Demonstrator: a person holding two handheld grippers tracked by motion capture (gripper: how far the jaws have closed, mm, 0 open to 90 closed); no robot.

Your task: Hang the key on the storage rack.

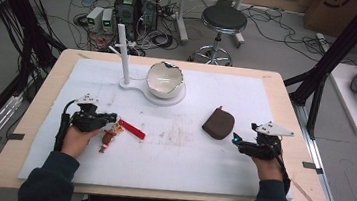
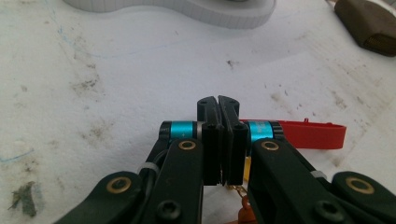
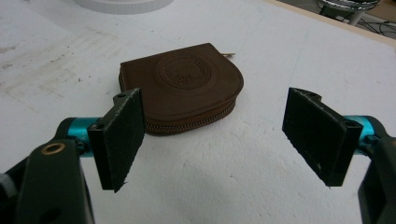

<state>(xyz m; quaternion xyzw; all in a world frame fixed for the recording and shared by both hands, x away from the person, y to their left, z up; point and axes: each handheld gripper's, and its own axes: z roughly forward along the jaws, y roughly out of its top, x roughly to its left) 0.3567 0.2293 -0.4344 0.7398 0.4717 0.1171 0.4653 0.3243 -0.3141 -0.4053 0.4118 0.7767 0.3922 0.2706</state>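
Lying flat on the white mat (image 1: 186,151), the brown zip pouch (image 3: 182,86) sits straight ahead of the right gripper (image 3: 224,140), centred between its two jaws and a little beyond their tips, not yet between them. Those jaws stand wide apart and hold nothing. The pouch's straight edge faces the left-hand jaw and its rounded, zipped edge curves towards the right-hand one, so its flat faces lie level with the mat; a judgement from this is that the jaws would have to go forward and low to take it by its edges. In the high view the pouch (image 1: 218,123) lies just ahead of the right gripper (image 1: 236,139) and well apart from the left gripper (image 1: 112,119), so the right hand is the nearer.

The left gripper (image 2: 218,109) has its jaws pressed together, with no gap showing. A red strap (image 2: 310,134) runs out sideways from behind its right-hand jaw, and a small orange-brown charm (image 1: 107,137) on a chain lies below the jaws; whether the pads pinch any of this cannot be told.
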